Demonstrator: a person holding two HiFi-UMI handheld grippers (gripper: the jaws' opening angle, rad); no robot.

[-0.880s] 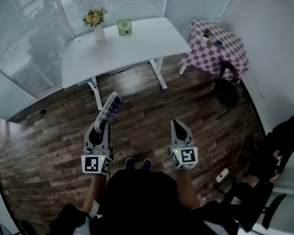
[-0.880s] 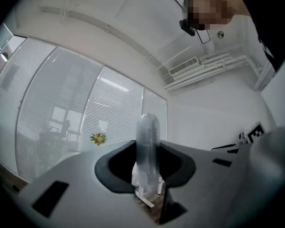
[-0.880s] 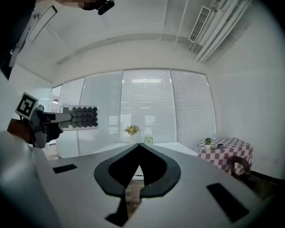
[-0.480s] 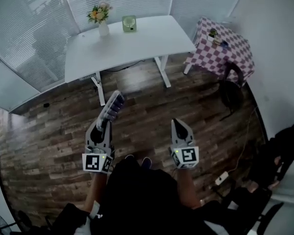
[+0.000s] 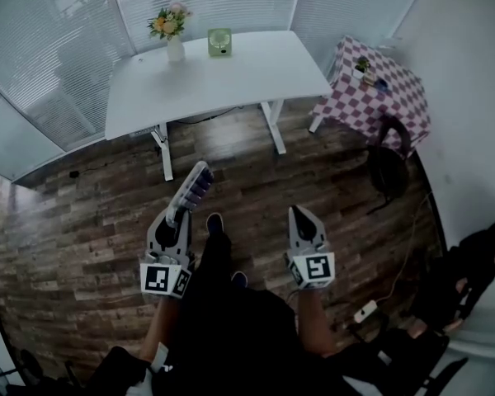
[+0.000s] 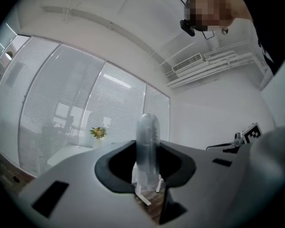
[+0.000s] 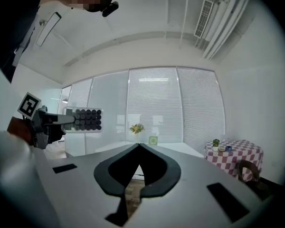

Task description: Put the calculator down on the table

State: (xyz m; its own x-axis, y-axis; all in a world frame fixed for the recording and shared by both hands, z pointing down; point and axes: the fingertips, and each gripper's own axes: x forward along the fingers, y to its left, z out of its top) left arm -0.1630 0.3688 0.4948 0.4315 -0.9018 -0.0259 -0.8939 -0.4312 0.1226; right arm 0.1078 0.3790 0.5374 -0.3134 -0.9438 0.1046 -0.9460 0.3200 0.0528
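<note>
Grey and slim, the dark-keyed calculator (image 5: 195, 188) projects forward from the left gripper (image 5: 178, 219) in the head view. It is held in the air above the brown wood-plank floor (image 5: 74, 221), well apart from the white rectangular table (image 5: 231, 77). The right gripper (image 5: 302, 218) is beside the left one and carries nothing. Near the table's far edge stand a white vase of flowers (image 5: 172, 33) and a small green square object (image 5: 219, 41). A red-and-white checked table (image 5: 379, 89) stands to the right.

Left gripper view: the calculator (image 6: 147, 144) appears edge-on and upright between the jaws, which are closed narrowly on its lower end. The flowers (image 6: 98, 132) show far behind.

Right gripper view: the jaws are together, tips meeting, with nothing between them. At left the calculator (image 7: 83, 119) shows its key face, clamped in the left gripper (image 7: 65, 120). The white table (image 7: 187, 148), the green object (image 7: 153, 140) and the checked table (image 7: 233, 154) lie ahead.
</note>
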